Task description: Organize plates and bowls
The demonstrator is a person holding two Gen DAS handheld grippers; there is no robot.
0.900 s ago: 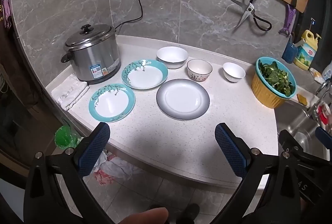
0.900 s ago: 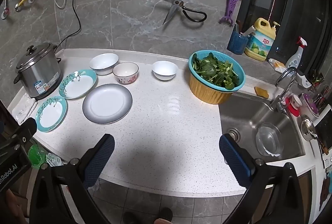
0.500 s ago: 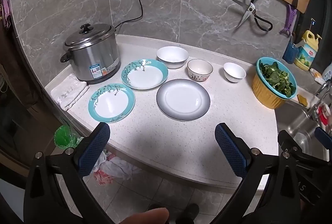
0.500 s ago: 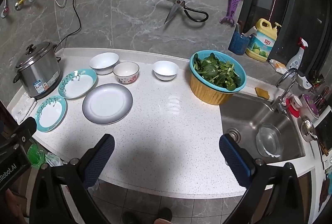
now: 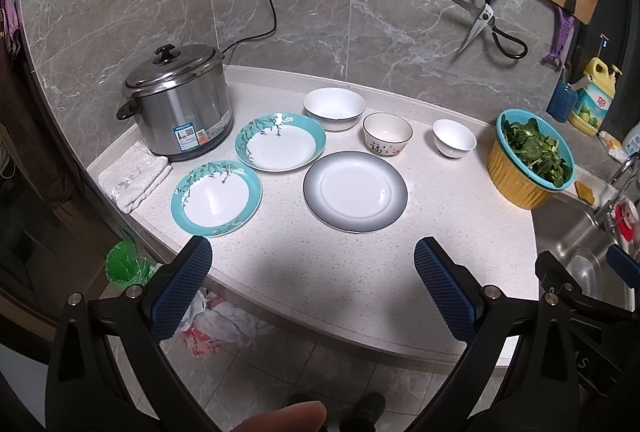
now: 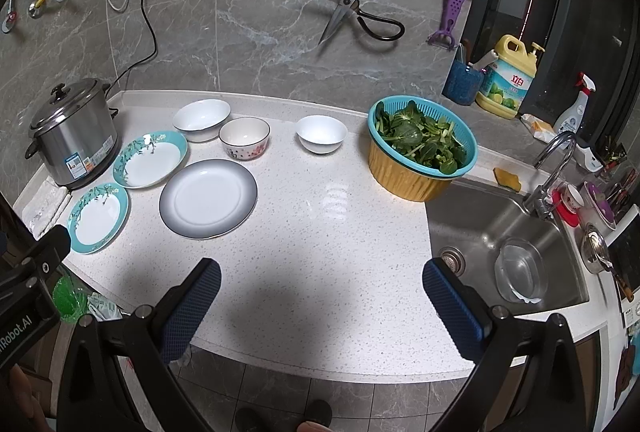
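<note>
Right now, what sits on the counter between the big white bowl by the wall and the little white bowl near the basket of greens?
One patterned bowl sits between the big white bowl and the little white bowl, as the right wrist view shows.

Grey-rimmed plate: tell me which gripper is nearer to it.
Left. The left gripper hangs open just short of the grey-rimmed plate, almost in line; the right gripper, also open, sits further right, toward the sink.

Speckled white countertop (image 5: 344,272), three plates (image 5: 355,191), three bowls (image 5: 387,134), rice cooker (image 5: 178,102), folded cloth (image 5: 134,174), vegetable colander (image 5: 528,162)
</note>
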